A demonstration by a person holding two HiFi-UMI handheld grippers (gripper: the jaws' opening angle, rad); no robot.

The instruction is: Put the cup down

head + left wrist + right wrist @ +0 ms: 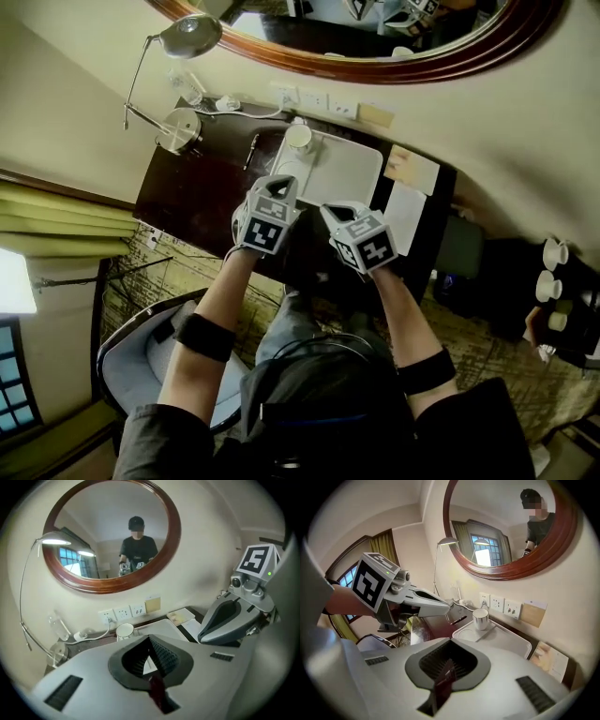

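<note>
Two grippers are held up over the dark desk [187, 202], side by side. The left gripper [151, 657] is seen shut on nothing, and the right gripper [446, 670] is likewise closed and empty. One cup [298, 138] is set down ahead of both, well apart from the jaws, upright in the far left corner of the one white tray [352, 178]. It is seen as short, white and round, with a thin dark rim. Three wall sockets [123, 614] are counted behind it.

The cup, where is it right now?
In the head view the cup stands at the far left corner of the white tray, close to the wall sockets, with a pen to its left.
</note>
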